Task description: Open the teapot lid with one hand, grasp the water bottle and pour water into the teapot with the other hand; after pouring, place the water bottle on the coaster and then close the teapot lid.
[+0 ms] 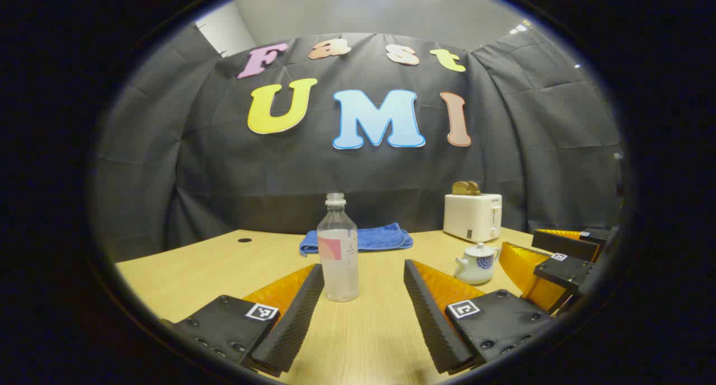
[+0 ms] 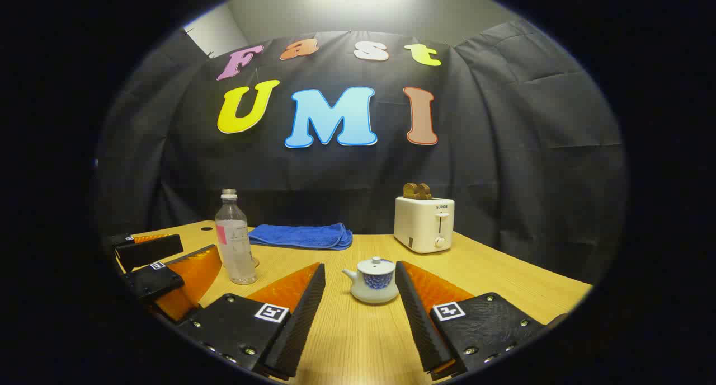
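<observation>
- Teapot, a small white ceramic one with a blue pattern [image 2: 373,283], stands on the pale wooden surface [image 2: 358,340] with its knobbed lid [image 2: 376,263] on, spout toward the left in the right gripper view.
- Right gripper [image 2: 361,318] is spread wide, the teapot just ahead and between the lines of its fingers, not touched by either.
- Clear plastic water bottle [image 1: 338,253], uncapped and partly filled, stands upright ahead of the left gripper [image 1: 363,312], whose fingers also stand wide apart; the bottle sits nearer the left finger, and I cannot tell whether it touches.
- Coaster: something small shows at the bottle's base in the right gripper view, too unclear to be sure of.
- Folded blue cloth [image 1: 363,239] and a white toaster holding bread [image 2: 424,224] lie farther back, clear of the work.
- Judgement: nothing is yet lifted or opened.
- Risks:
  - the lid knob is small and smooth, so an off-centre pinch could slip or drag the light teapot along;
  - the bottle is open and tall, so a sideways nudge from the nearer finger could tip it and spill;
  - squeezing thin plastic hard could push water out of the neck;
  - the teapot's mouth is narrow, so a fast tilt may overshoot.
</observation>
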The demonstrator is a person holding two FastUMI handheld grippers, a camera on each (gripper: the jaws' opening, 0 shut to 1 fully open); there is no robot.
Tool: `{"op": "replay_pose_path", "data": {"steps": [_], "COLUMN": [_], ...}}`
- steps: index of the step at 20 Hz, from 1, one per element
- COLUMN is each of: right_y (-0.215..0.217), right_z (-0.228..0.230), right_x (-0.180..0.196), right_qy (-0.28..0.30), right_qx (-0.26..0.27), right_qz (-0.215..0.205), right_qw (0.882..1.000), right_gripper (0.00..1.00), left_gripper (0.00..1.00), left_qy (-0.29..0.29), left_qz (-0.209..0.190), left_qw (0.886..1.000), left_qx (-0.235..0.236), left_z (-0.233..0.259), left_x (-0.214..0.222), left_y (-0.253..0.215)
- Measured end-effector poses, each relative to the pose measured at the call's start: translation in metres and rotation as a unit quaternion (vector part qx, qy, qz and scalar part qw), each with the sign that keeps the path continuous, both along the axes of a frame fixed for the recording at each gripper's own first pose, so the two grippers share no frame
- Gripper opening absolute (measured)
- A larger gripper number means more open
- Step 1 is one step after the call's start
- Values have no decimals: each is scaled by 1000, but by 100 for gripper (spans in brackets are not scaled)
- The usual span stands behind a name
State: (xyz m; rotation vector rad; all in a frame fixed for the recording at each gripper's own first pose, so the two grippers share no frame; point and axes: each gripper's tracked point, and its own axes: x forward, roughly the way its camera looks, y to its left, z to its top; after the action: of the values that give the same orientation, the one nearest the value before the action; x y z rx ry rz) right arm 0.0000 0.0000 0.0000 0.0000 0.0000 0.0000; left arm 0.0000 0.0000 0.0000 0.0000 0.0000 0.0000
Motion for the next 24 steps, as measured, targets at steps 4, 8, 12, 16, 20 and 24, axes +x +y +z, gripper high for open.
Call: {"op": "replay_pose_path", "data": {"steps": [4, 8, 12, 16, 20, 24], "right_y": [-6, -9, -9, -13, -19, -20], "right_z": [3, 2, 0, -3, -6, -8], "right_x": [7, 17, 28, 43, 58, 85], "right_qy": [-4, 0, 3, 10, 15, 26], "right_qx": [-4, -6, -5, -4, -12, -20], "right_qz": [-5, -7, -6, -7, -13, -6], "right_qw": [1000, 1000, 1000, 1000, 1000, 999], "right_gripper": [78, 78, 78, 78, 78, 78], "left_gripper": [100, 100, 100, 100, 100, 100], "left_qy": [0, 0, 0, 2, 0, 3], "left_qz": [0, 0, 0, 0, 2, 10], "left_qw": [1000, 1000, 1000, 1000, 1000, 1000], "left_qx": [0, 0, 0, 4, 3, -8], "left_z": [0, 0, 0, 2, 1, -1], "left_x": [0, 0, 0, -5, -2, -3], "left_y": [0, 0, 0, 0, 2, 9]}}
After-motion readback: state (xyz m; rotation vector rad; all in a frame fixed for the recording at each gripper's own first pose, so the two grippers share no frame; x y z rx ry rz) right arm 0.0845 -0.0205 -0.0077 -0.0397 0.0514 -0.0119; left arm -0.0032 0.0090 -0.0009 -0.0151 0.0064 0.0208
